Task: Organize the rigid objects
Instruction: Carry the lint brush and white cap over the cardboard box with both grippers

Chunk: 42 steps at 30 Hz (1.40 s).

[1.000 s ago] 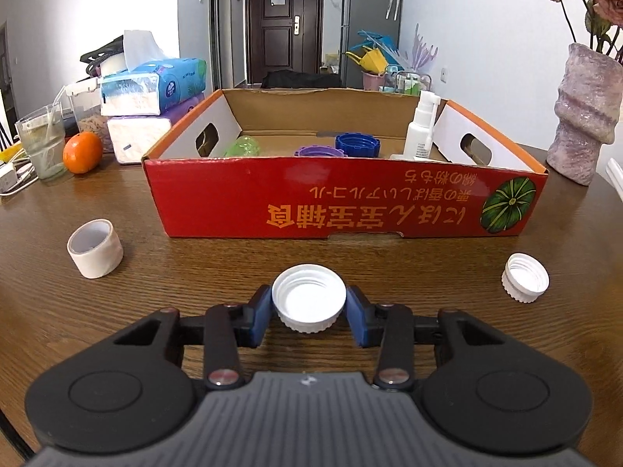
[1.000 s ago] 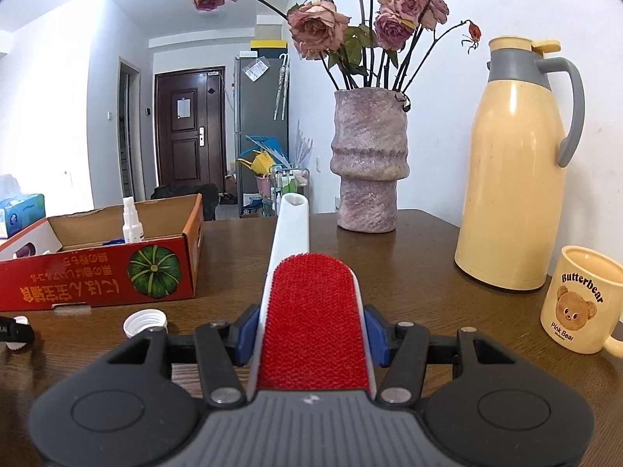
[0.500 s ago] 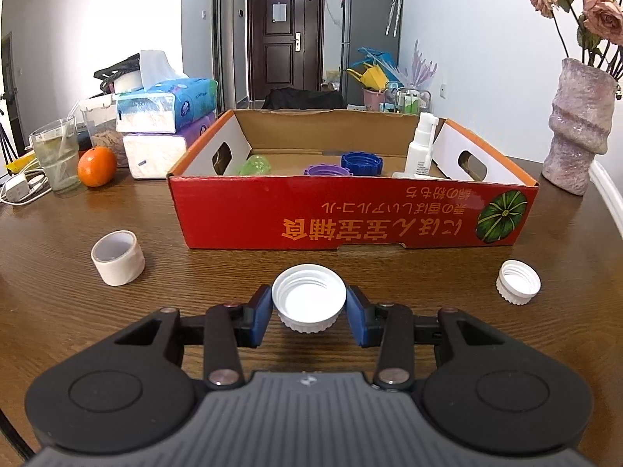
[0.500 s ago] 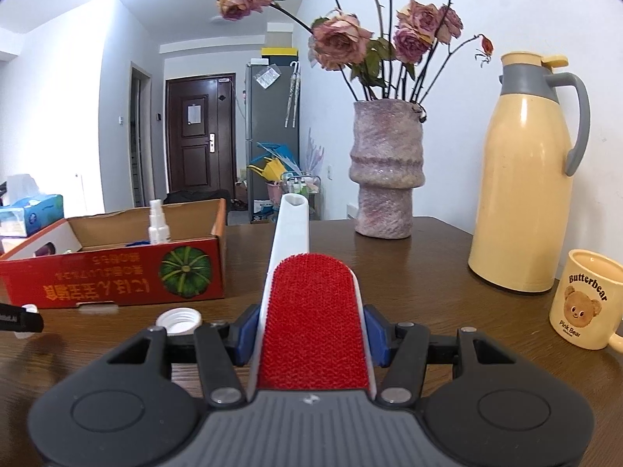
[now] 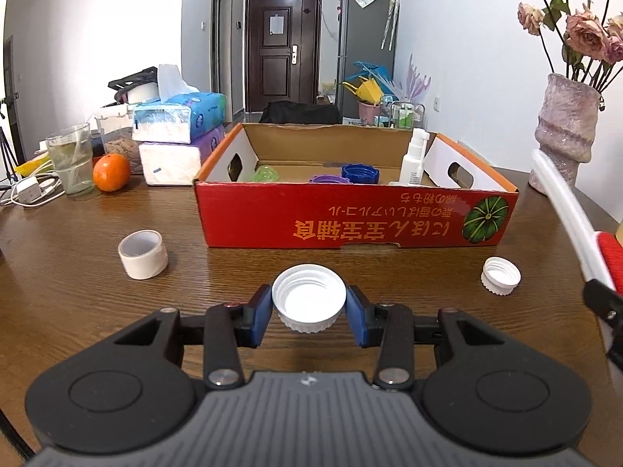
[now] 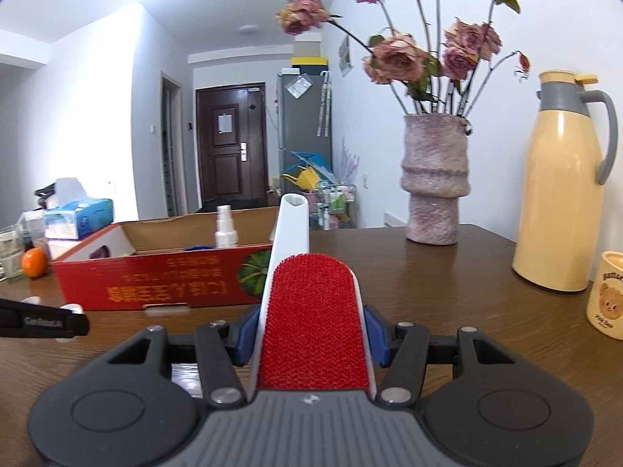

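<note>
Two tools, both gripping: our left tool pinches a white cap above the surface before the red box; our right tool clamps a lint brush.

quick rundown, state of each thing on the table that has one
left gripper: shut on white cap, hollow up
right gripper: shut on lint brush
second white cap: loose on table, hollow up
tape roll: loose on table
red box: open-topped
spray bottle: upright in box
</note>
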Each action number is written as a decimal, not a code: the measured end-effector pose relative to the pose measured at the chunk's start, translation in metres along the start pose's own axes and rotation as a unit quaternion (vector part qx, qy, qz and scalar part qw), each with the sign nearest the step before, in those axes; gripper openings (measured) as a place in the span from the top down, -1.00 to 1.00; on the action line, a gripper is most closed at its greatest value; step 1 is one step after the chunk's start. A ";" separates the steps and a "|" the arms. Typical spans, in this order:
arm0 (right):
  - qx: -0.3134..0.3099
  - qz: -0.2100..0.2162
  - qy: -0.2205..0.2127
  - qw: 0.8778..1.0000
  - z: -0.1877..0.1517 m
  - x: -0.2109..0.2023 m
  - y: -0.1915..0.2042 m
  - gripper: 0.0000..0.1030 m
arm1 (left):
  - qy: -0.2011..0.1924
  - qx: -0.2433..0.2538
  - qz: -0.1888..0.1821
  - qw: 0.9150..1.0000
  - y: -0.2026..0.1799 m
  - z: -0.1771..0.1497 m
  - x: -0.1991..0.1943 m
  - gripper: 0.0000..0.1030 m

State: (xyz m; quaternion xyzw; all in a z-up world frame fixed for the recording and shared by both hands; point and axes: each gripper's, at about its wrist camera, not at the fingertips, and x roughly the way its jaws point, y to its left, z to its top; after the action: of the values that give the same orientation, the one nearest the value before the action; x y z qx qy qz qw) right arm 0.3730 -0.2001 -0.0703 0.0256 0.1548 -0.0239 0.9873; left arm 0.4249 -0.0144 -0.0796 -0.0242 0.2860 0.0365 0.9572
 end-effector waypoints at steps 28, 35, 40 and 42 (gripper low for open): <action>0.017 0.065 -0.013 0.998 0.022 0.007 0.065 -0.06 | -0.069 -0.043 -0.015 0.997 0.026 0.044 -0.034 0.20; 0.022 0.069 -0.015 0.997 0.029 0.021 0.072 -0.06 | -0.079 -0.062 -0.015 0.995 0.031 0.057 -0.026 0.20; 0.026 0.071 -0.025 0.997 0.036 0.033 0.078 -0.06 | -0.082 -0.070 -0.014 0.994 0.036 0.064 -0.020 0.20; 0.029 0.073 -0.026 0.997 0.039 0.039 0.080 -0.06 | -0.080 -0.075 -0.014 0.994 0.037 0.066 -0.016 0.20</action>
State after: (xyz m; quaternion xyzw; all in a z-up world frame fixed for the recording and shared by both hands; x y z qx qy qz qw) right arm 0.4268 -0.1239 -0.0414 0.0651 0.1256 0.0435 0.9890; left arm 0.4450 0.0261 -0.0166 -0.0964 0.2043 0.0465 0.9730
